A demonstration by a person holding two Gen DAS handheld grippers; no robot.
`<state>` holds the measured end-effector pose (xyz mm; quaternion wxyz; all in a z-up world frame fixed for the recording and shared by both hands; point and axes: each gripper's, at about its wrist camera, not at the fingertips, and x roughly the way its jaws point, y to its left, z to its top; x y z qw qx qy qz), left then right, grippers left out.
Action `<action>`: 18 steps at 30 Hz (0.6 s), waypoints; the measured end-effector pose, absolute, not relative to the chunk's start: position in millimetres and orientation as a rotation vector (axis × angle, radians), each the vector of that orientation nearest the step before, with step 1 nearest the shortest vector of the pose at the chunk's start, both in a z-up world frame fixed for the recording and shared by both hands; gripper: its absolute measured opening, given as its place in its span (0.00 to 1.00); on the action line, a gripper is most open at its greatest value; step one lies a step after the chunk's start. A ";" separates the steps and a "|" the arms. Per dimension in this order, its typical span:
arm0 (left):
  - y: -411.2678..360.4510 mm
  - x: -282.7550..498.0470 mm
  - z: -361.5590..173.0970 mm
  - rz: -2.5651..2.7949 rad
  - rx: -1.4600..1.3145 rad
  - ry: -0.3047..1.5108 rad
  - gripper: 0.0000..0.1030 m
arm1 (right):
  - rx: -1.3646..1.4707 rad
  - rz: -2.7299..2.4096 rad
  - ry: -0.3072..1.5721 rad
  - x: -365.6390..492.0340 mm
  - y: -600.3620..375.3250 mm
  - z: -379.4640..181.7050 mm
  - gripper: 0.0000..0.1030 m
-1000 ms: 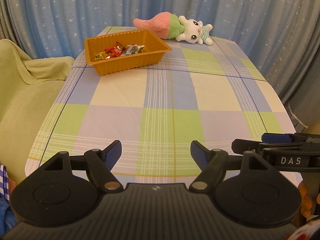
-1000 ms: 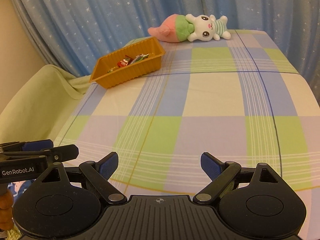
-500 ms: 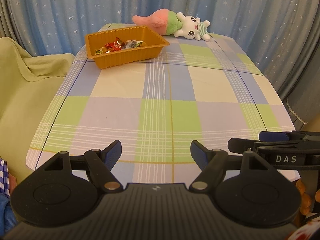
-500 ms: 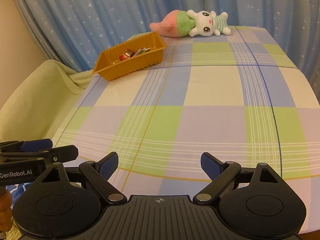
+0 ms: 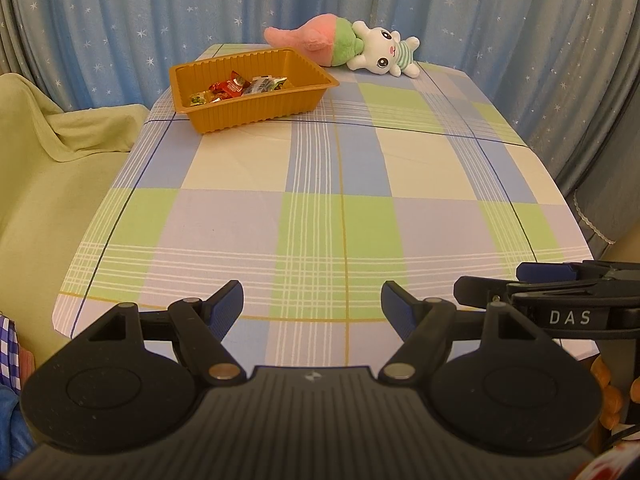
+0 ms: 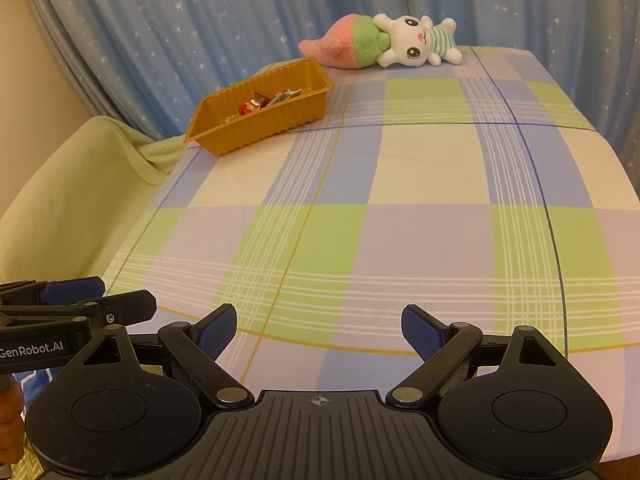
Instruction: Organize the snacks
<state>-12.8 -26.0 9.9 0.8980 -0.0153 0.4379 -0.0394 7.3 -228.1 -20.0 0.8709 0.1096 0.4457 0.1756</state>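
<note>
worktop (image 5: 340,184) in checked cloth, starry blue curtains (image 5: 120,20) behind | tray (image 5: 256,110) wrappers (image 5: 236,88) too small to read | both jaws spread, empty

Star-speckled blue curtains (image 5: 120,20) behind a plaid-clothed table (image 5: 320,184), green-draped seat (image 5: 52,168) beside.

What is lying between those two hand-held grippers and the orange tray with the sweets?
Nothing visible. Only bare checked tablecloth lies between the open left hand-held gripper, the open right hand-held gripper and the orange tray. The plush toy lies behind the tray, out of the way.
</note>
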 end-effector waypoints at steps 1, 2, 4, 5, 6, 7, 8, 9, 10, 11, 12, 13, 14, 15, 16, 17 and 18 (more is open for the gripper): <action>-26.0 -12.8 9.9 -0.081 -0.031 0.907 0.72 | 0.229 0.367 0.932 7.3 -228.1 -20.1 0.86; -25.4 -12.4 9.7 -0.081 -0.032 0.907 0.72 | 0.230 0.366 0.931 7.1 -227.8 -20.0 0.86; -24.5 -12.7 9.0 -0.080 -0.034 0.908 0.72 | 0.230 0.366 0.932 7.2 -227.6 -20.0 0.86; -24.0 -12.7 8.7 -0.080 -0.034 0.909 0.72 | 0.230 0.366 0.932 7.2 -227.5 -20.0 0.86; -23.4 -12.6 8.8 -0.080 -0.035 0.909 0.72 | 0.230 0.366 0.932 7.2 -227.5 -20.1 0.86; -22.8 -12.1 9.4 -0.079 -0.035 0.909 0.72 | 0.230 0.366 0.931 7.3 -227.4 -20.0 0.86; -22.5 -12.1 9.3 -0.079 -0.035 0.909 0.72 | 0.230 0.366 0.931 7.3 -227.3 -20.0 0.86; -22.4 -12.1 9.3 -0.079 -0.035 0.909 0.72 | 0.229 0.366 0.932 7.4 -227.2 -20.1 0.86; -22.8 -12.1 9.4 -0.079 -0.035 0.909 0.72 | 0.230 0.366 0.932 7.4 -227.1 -20.0 0.86; -22.8 -12.1 9.4 -0.080 -0.035 0.910 0.72 | 0.230 0.366 0.931 7.4 -227.1 -20.0 0.86; -22.7 -12.1 9.4 -0.080 -0.035 0.910 0.72 | 0.230 0.366 0.932 7.5 -227.0 -20.1 0.86; -22.8 -12.1 9.5 -0.080 -0.035 0.910 0.72 | 0.230 0.366 0.932 7.5 -226.8 -20.0 0.86; -22.8 -12.2 9.5 -0.079 -0.035 0.910 0.72 | 0.229 0.366 0.932 7.6 -226.8 -20.1 0.86; -22.4 -12.3 9.4 -0.078 -0.036 0.911 0.72 | 0.229 0.366 0.932 7.6 -226.8 -20.1 0.86; -20.8 -11.1 10.3 -0.078 -0.037 0.911 0.72 | 0.230 0.366 0.931 7.6 -226.7 -20.0 0.86; -20.4 -11.2 10.3 -0.077 -0.037 0.910 0.72 | 0.230 0.366 0.931 7.7 -226.5 -20.1 0.86; -20.7 -11.2 10.3 -0.077 -0.037 0.911 0.72 | 0.229 0.366 0.931 7.7 -226.4 -20.1 0.86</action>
